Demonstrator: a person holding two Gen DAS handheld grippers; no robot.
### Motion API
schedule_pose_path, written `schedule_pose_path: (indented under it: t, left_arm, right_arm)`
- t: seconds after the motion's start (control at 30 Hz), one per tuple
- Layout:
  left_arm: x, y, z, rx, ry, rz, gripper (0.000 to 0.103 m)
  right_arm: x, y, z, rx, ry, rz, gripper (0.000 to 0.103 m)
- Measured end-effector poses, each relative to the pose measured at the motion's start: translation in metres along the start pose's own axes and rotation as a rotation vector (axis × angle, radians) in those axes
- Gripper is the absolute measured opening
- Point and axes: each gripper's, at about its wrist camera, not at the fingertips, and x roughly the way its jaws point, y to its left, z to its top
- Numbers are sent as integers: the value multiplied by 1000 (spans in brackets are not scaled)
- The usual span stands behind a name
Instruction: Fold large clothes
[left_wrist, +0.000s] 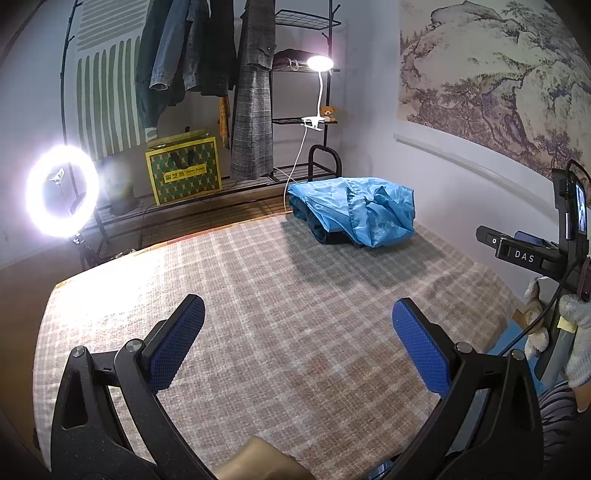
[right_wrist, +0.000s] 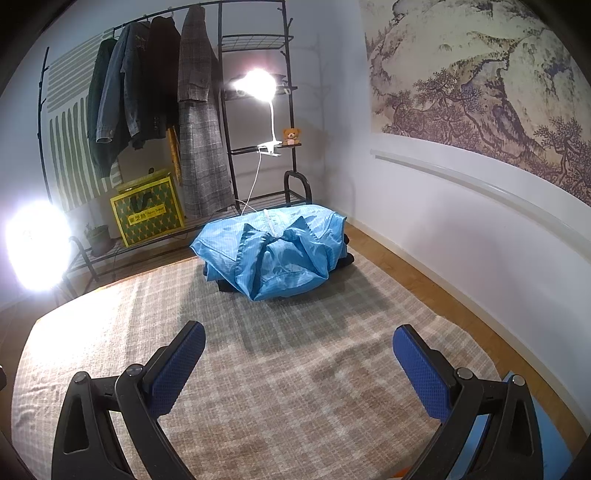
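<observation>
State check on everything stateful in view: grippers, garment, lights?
left gripper: open, empty, above the plaid mat
right gripper: open, empty
blue garment: bunched in a heap at the mat's far end, on top of something dark, not folded flat
ring light: on
clip lamp: on
coats on rack: hanging

Both wrist views low over bed, sharing blue garment (left_wrist: 354, 210)

A light blue jacket (right_wrist: 271, 253) of shiny thin fabric lies bunched in a loose heap at the far end of the plaid-covered surface (right_wrist: 258, 369), collar and white zipper facing up. Dark folded clothing (left_wrist: 325, 234) shows beneath it, partly covered.
</observation>
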Motion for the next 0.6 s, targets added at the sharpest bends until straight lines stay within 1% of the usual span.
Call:
schedule_pose_path:
  t: [0.07,0.2,0.33,0.5,0.6]
  left_arm:
    - [-1,-2,-1,3,2,0,103]
    - [-3,-6,-3,-3,-4,24,103]
    - [-3,-5,-3,-10,-3,25,103]
    - [-5,-6,-4,3,-24,44,103]
    - [-5,-4,-3,-2,-17,37,103]
  right_arm:
    - [0,0,0,1,2,1,103]
    - [-1,1,-3,-2,6,-1,103]
    - [-2,1,-5,-1,9,-1,103]
    - [1,1,-4,2,16,4,103]
    - [2,0,-4,2,16,5,103]
